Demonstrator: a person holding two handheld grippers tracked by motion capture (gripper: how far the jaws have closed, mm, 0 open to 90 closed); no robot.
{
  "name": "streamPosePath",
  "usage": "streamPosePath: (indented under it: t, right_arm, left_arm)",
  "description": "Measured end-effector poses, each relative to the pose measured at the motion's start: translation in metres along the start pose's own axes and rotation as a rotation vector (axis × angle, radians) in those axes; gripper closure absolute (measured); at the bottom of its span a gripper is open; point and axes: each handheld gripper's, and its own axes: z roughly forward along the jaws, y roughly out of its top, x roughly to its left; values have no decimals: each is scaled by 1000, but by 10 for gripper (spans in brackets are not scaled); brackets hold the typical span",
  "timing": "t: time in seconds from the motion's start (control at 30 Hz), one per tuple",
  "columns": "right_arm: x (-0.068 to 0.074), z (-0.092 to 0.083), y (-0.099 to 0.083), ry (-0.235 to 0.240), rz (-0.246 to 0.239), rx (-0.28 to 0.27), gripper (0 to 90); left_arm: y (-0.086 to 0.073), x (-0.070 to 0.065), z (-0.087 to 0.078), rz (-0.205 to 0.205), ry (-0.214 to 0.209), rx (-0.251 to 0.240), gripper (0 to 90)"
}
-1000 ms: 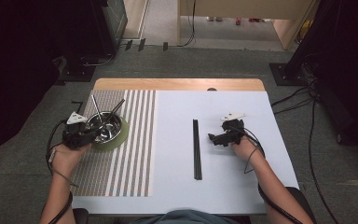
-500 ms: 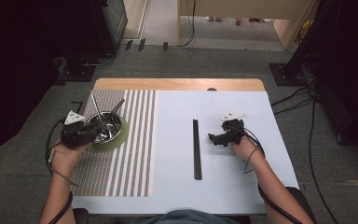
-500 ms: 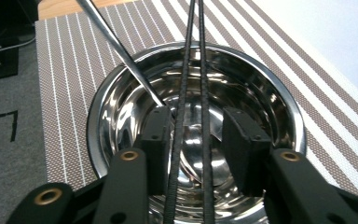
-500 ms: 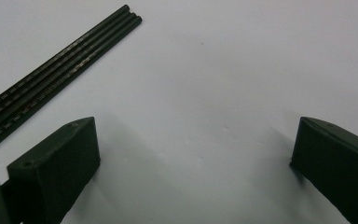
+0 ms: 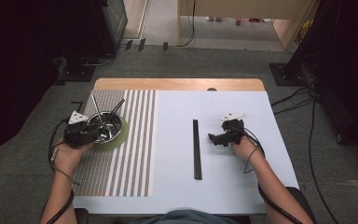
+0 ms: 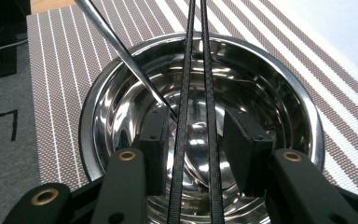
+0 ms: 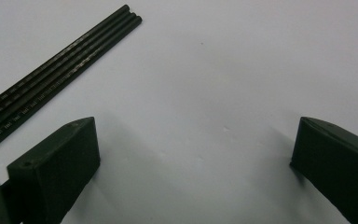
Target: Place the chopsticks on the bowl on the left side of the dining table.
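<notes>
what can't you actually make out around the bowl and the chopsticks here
- Chopsticks in the bowl: lower ends cut off by the bottom edge, left gripper view.
- Spoon handle: its head merges into the bowl's reflections.
- Chopsticks on the table: far ends cut off, right gripper view.

A lab or recording room: a small table stands on grey carpet, with cables trailing at three o'clock and dark equipment stands at ten o'clock.

bare white tabletop open, chopsticks lying mid-table (lengthwise)
</notes>
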Motion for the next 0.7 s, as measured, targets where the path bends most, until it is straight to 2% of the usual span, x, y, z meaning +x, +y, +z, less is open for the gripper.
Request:
streamPosePath:
  t: [0.27, 0.7]
  right_arm:
    - [0, 0, 0, 0, 0, 0, 5]
    - [0, 0, 0, 0, 0, 0, 5]
  left_arm:
    - [0, 1, 0, -6, -18, 13, 719]
    - [1, 2, -1, -1, -22, 16, 796]
